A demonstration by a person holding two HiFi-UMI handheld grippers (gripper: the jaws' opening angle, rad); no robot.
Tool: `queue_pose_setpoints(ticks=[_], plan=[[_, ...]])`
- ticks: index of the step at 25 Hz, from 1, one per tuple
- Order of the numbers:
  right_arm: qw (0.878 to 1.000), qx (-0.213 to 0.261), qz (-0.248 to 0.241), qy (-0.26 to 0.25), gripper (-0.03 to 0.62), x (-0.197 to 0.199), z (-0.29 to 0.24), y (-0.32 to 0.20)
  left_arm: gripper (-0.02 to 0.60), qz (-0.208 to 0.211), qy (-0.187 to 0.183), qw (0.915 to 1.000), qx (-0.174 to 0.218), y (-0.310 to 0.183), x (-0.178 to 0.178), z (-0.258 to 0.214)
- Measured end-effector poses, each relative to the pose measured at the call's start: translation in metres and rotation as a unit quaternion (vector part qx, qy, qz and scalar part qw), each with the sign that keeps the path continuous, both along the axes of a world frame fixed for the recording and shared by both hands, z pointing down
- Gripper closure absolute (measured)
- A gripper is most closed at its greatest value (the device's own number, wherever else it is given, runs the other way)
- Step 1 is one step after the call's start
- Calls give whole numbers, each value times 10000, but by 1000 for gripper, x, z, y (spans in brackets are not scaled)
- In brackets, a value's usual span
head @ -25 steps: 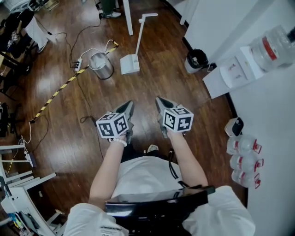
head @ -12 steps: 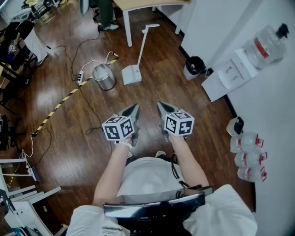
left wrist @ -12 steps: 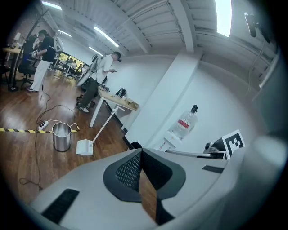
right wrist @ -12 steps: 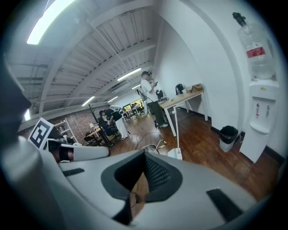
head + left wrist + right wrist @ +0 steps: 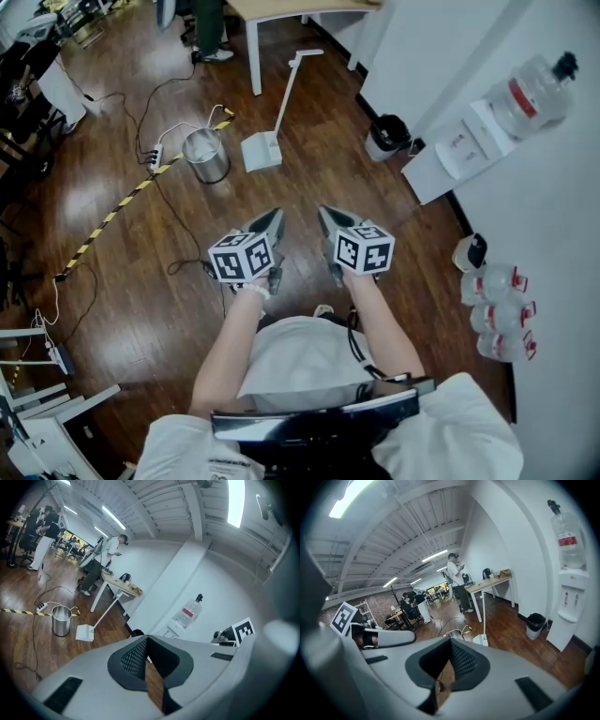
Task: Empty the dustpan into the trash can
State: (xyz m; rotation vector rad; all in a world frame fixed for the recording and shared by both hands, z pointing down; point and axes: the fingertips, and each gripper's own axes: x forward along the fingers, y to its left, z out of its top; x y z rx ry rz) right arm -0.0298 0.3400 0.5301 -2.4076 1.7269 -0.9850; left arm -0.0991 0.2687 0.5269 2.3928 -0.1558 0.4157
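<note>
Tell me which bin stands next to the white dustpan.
The shiny metal bin, close beside the dustpan; the black bin sits apart by the white wall.

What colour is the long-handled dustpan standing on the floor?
The dustpan is white, handle included; the head view shows it best.

The person wears a white short-sleeved shirt (image 5: 305,361), a white band (image 5: 247,289) at the left wrist and a black cord (image 5: 353,345) on the right side. The left gripper (image 5: 274,217) and right gripper (image 5: 324,214) are grey wedges with black textured pads (image 5: 133,658), each carrying a white cube (image 5: 242,256) with black square markers.
</note>
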Motion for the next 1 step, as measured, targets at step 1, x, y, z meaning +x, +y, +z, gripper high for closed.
queue_pose_setpoints(ticks=[1], plan=[[10000,-5,-6,12,592,-3,0,-2,588,8,6,10000,-9,-2,-2,1]])
